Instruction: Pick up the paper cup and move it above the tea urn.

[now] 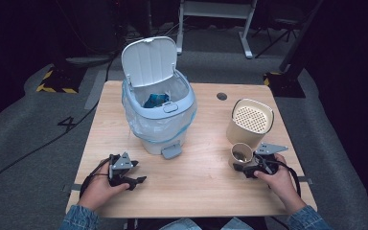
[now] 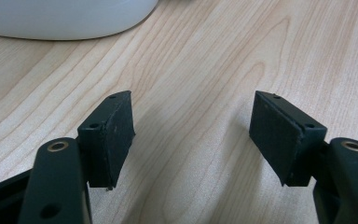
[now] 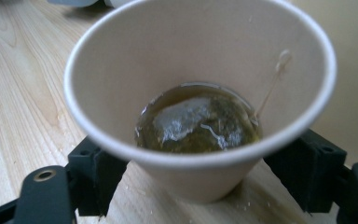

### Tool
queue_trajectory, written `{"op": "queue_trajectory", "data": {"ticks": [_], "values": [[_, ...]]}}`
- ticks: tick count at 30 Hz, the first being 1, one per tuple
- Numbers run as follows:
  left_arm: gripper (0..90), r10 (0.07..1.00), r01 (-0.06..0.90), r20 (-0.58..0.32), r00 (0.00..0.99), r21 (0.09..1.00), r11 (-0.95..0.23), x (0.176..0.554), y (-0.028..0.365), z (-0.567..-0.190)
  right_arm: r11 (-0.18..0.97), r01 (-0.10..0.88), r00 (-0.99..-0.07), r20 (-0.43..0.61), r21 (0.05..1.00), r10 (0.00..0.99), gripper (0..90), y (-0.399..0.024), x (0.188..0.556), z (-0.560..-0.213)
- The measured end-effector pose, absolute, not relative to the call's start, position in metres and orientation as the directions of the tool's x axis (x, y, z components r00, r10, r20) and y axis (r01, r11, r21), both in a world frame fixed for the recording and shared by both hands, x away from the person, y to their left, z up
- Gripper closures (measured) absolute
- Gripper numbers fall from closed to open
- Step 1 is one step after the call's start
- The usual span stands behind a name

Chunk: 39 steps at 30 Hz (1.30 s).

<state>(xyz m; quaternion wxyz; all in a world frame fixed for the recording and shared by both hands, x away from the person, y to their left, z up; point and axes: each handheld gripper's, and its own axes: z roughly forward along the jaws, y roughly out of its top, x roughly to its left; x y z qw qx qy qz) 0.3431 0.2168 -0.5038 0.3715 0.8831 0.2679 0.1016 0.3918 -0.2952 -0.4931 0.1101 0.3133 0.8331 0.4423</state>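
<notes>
Your right gripper [image 3: 200,186] has its fingers spread either side of the paper cup [image 3: 200,107] on the bench [image 1: 196,172], not clearly pinching. It's light, thin-walled, holds tea and a wet teabag [image 3: 196,123]: squeeze gently, low down, keep upright. Left gripper [image 2: 193,135] is spread, empty.

A light wooden table [image 1: 196,182] with a grommet hole carries a pale blue pedal bin [image 1: 159,115] with its lid raised, a cream perforated-top canister [image 1: 249,122], and a paper cup [image 1: 241,154] holding a wet teabag.
</notes>
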Motion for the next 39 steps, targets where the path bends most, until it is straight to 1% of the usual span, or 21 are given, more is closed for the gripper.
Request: {"op": "queue_trajectory", "data": {"ticks": [2,3,7,14,16,19,32,39], "values": [[31.0,0.549,0.398,-0.019,0.836,0.711,-0.58,0.343,0.217,-0.504,0.409,0.419,-0.785,0.097,0.811,0.612,24.4,-0.295,0.394,-0.493],[31.0,0.549,0.398,-0.02,0.836,0.711,-0.58,0.343,0.217,-0.504,0.403,0.417,-0.79,0.106,0.815,0.604,26.9,-0.295,0.394,-0.494],[31.0,0.549,0.398,-0.02,0.836,0.711,-0.58,0.343,0.217,-0.504,0.395,0.401,-0.801,0.107,0.826,0.589,27.7,-0.294,0.395,-0.494],[31.0,0.549,0.398,-0.019,0.836,0.711,-0.58,0.343,0.217,-0.504,0.416,0.39,-0.811,0.092,0.821,0.578,29.7,-0.296,0.395,-0.492],[30.9,0.549,0.398,-0.019,0.836,0.71,-0.581,0.343,0.217,-0.504,0.404,0.387,-0.81,0.096,0.829,0.578,29.9,-0.298,0.394,-0.489],[30.9,0.549,0.398,-0.02,0.835,0.71,-0.581,0.343,0.217,-0.504,0.389,0.377,-0.814,0.101,0.841,0.572,30.0,-0.302,0.393,-0.481],[30.9,0.549,0.4,-0.023,0.836,0.71,-0.58,0.344,0.217,-0.504,0.386,0.351,-0.83,0.093,0.853,0.55,30.1,-0.318,0.387,-0.433],[30.8,0.549,0.4,-0.023,0.835,0.71,-0.58,0.344,0.217,-0.504,0.386,0.34,-0.824,0.074,0.858,0.561,30.3,-0.33,0.386,-0.412]]}}
